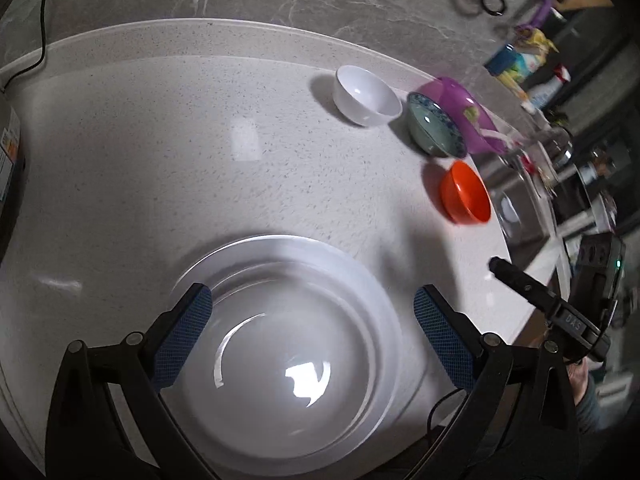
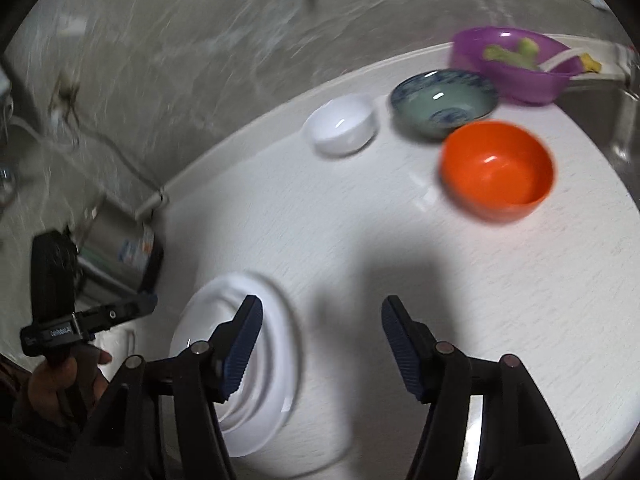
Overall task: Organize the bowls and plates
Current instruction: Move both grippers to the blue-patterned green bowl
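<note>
A stack of white plates [image 1: 288, 364] lies on the white speckled counter [image 1: 200, 168] near its front edge; it also shows in the right wrist view [image 2: 272, 364]. My left gripper [image 1: 312, 308] is open and empty, held above the stack. My right gripper [image 2: 322, 320] is open and empty, just right of the stack. A white bowl [image 1: 366, 96] [image 2: 342, 124], a blue-patterned green bowl [image 1: 436, 126] [image 2: 444, 102] and an orange bowl [image 1: 466, 192] [image 2: 496, 170] stand apart at the far right.
A purple bowl [image 1: 466, 114] [image 2: 516, 62] with food scraps sits by the sink [image 1: 516, 200]. A steel appliance [image 2: 116, 252] stands at the counter's left. A cable [image 1: 44, 20] runs down the marble wall. Bottles and packets [image 1: 528, 60] crowd the far right.
</note>
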Available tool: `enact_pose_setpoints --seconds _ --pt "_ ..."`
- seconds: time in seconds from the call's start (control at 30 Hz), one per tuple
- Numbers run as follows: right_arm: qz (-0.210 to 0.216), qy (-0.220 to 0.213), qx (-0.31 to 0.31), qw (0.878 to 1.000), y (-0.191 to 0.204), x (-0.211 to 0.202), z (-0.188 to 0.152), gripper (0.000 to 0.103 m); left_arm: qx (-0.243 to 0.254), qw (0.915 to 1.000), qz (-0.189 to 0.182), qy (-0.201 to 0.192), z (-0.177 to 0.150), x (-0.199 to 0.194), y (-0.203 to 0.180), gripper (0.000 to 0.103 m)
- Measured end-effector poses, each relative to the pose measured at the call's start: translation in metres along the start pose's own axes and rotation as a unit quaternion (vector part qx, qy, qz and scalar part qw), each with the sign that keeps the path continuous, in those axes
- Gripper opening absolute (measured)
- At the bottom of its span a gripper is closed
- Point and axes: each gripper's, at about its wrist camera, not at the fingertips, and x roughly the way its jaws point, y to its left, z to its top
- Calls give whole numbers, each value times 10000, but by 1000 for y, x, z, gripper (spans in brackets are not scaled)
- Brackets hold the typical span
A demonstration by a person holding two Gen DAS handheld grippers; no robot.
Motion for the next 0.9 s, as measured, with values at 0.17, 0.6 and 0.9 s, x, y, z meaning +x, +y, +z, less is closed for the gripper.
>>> enact_pose_setpoints --seconds 0.17,0.6,0.9 --pt "89 -165 -53 9998 -65 -25 44 65 -200 9993 230 -224 30 14 -53 101" --pt "181 -308 248 9991 -191 -55 153 65 -112 9997 92 -189 115 89 -186 100" --pt "281 124 739 9968 -193 12 188 57 161 9977 253 616 179 194 -208 69"
